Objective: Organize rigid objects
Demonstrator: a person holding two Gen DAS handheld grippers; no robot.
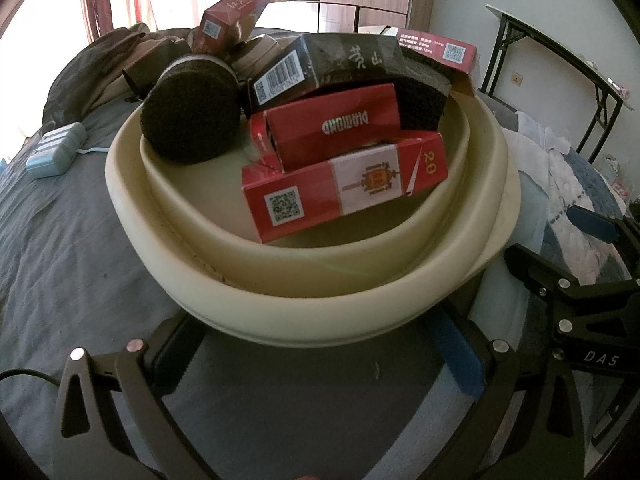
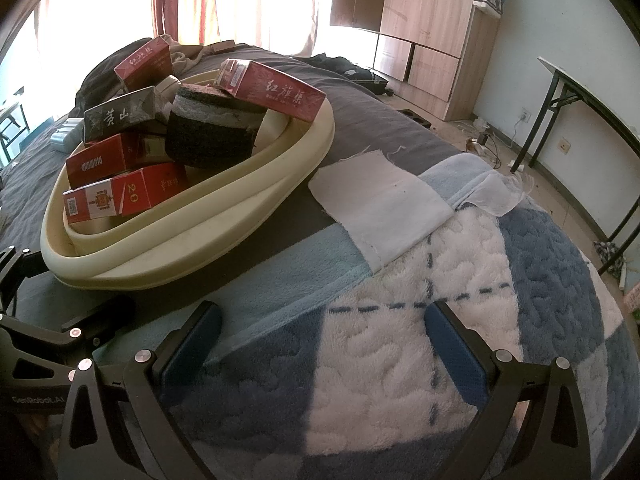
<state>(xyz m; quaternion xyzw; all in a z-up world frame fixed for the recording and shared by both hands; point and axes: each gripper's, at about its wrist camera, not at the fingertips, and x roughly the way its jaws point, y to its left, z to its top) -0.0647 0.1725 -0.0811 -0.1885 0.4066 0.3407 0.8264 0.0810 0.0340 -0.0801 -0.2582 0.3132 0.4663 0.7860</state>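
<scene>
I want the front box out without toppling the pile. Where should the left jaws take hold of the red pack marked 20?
Probably the near, lower end of the red pack marked 20, where its QR code faces the left gripper. It lies flat in the cream basin, long side across, with the DIAMOND pack resting on its back edge. Come in over the near rim, jaws across its thin faces, and draw it forward.

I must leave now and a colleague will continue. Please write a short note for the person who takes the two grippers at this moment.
Left gripper: open, empty, at the near rim of the cream basin.
Right gripper: open, empty, over the blue and white blanket.
In the basin: red cigarette boxes, such as the "20" box, the Diamond box, a black box and round dark sponges.
Done: these things are collected in the basin.
Left: a light blue object lies on the bed outside; whether it belongs is unclear.
</scene>
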